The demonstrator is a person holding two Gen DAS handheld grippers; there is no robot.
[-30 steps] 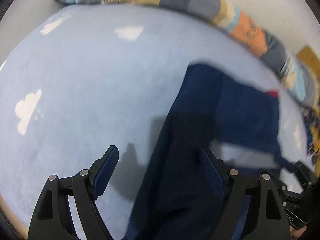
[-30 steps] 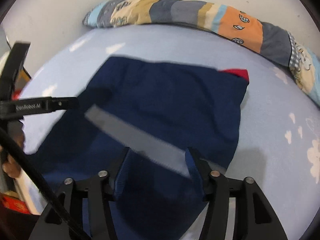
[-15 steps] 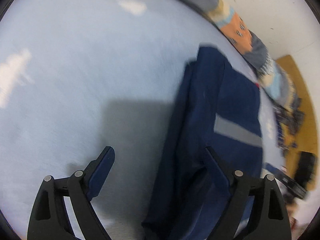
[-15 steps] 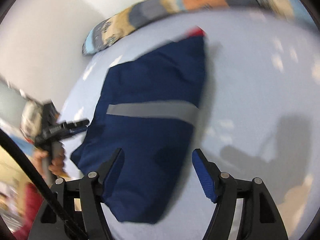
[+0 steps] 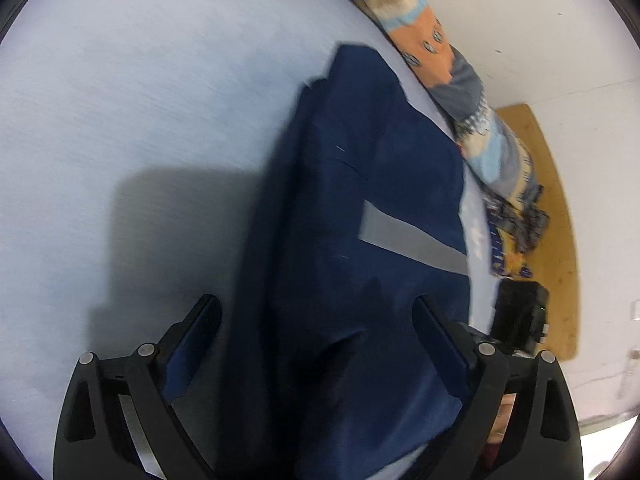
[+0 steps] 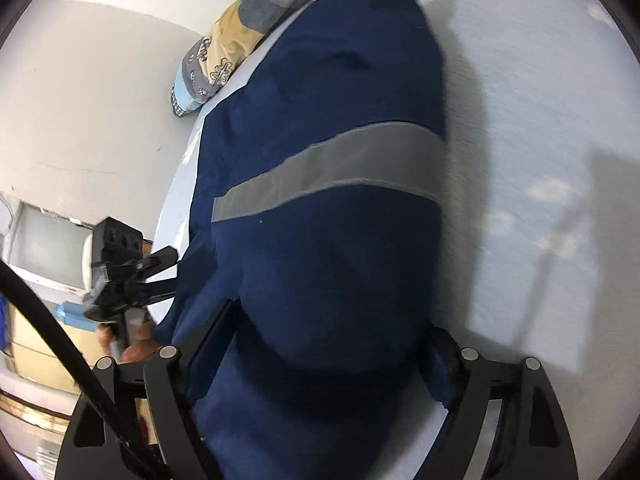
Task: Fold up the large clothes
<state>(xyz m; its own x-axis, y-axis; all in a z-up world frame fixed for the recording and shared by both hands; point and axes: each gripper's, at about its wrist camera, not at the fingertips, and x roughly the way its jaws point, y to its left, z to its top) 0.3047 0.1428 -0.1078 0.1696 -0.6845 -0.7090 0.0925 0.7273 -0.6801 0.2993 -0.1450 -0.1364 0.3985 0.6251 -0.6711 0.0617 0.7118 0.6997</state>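
Navy jacket (image 6: 320, 260), grey stripe (image 6: 328, 168); pale-blue sheet (image 5: 140, 120).

the folded navy work garment with a grey band (image 6: 328, 208) lies on the pale blue cloud-print sheet (image 5: 120, 100). behind it the long patchwork bolster (image 5: 472, 92) runs along the white wall (image 5: 540, 20). in the right wrist view the left gripper (image 6: 170, 276) sits at the garment's left edge.

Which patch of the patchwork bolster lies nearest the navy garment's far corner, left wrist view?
The orange patch with small blue motifs, right beside the navy garment corner; the grey patch lies farther along.
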